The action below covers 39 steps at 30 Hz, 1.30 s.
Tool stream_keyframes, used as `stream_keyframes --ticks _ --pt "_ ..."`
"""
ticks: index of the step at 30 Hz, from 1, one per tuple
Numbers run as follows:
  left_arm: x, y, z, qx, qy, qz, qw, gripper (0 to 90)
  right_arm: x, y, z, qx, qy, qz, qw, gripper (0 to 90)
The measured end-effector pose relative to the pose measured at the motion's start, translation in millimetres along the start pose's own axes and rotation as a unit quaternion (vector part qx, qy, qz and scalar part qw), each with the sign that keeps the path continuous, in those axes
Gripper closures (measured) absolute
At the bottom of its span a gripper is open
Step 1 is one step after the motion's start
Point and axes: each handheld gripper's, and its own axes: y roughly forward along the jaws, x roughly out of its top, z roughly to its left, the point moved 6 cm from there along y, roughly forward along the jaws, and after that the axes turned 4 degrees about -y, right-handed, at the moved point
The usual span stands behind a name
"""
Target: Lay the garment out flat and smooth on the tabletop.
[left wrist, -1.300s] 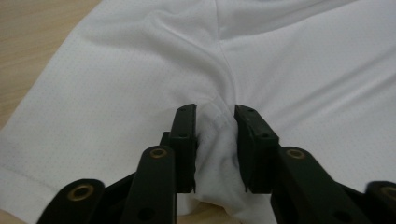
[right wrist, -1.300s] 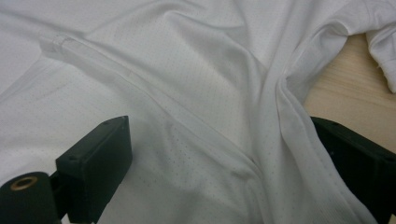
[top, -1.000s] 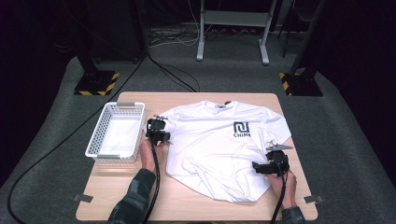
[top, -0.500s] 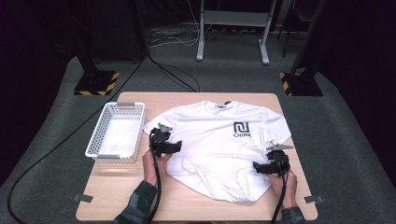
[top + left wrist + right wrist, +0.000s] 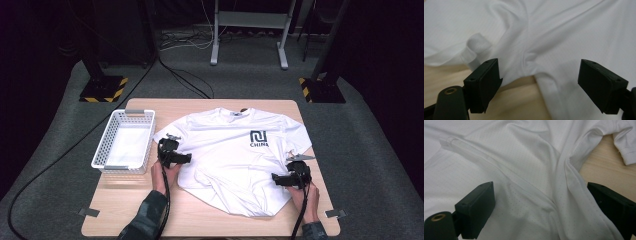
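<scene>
A white T-shirt (image 5: 235, 150) with a dark chest logo (image 5: 258, 138) lies spread face up on the wooden table (image 5: 200, 215), its lower part rumpled. My left gripper (image 5: 175, 156) is at the shirt's left sleeve and armpit. Its jaws have just been opening and now stand wide. In the left gripper view (image 5: 539, 65) the folded sleeve hem (image 5: 475, 47) and armpit crease lie beyond them, not pinched. My right gripper (image 5: 287, 178) hovers at the shirt's right side seam, open. In the right gripper view (image 5: 540, 186) wrinkled fabric (image 5: 524, 170) lies under the gap.
A white plastic basket (image 5: 102, 150) stands at the table's left edge, close to my left hand. Bare wood shows along the near edge and beside the right sleeve (image 5: 626, 147). A metal stand (image 5: 250, 30) and cables sit on the floor beyond the table.
My left gripper has moved right and toward the person, from beside the basket to the shirt's armpit. The right gripper has stayed in place.
</scene>
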Motion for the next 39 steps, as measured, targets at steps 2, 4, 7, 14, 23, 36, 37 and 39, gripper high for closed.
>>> stream_keyframes --ticks 2,4,7,14,23,36,37,39 --pt "-10.4 -9.5 4.8 0.005 -0.015 0.001 0.9999 13.9 -0.8 -0.6 -0.8 -0.001 0.002 0.000 1.0000 8.9" --pt "-18.7 -20.0 5.3 0.006 -0.022 -0.010 0.9997 13.5 -1.3 -0.9 -1.0 -0.002 0.004 0.000 1.0000 8.9" --pt "-25.3 -36.5 -8.0 -0.001 -0.007 -0.033 0.9994 13.3 -2.7 -2.5 -1.7 -0.002 0.004 0.002 1.0000 8.7" --pt "-2.1 -24.2 -54.9 -0.033 0.099 -0.047 0.9934 10.1 -3.9 -9.2 2.6 -0.005 -0.002 -0.011 0.9999 9.4" --pt "2.4 10.2 -25.9 -0.020 0.031 0.012 0.9992 8.3 -12.7 -10.0 0.6 -0.006 0.004 -0.002 1.0000 8.4" --pt "-33.9 -29.6 -90.0 -0.055 0.129 -0.008 0.9901 6.5 -3.8 -22.0 17.9 -0.004 -0.035 -0.041 0.9985 10.1" --pt "-38.9 -26.1 -93.5 -0.054 0.137 0.003 0.9892 6.1 -2.7 -17.2 21.0 0.008 -0.040 -0.034 0.9986 9.8" --pt "-46.7 -19.6 -94.0 -0.056 0.134 0.016 0.9893 5.9 -5.4 -9.8 22.5 0.007 -0.041 -0.011 0.9991 9.6"
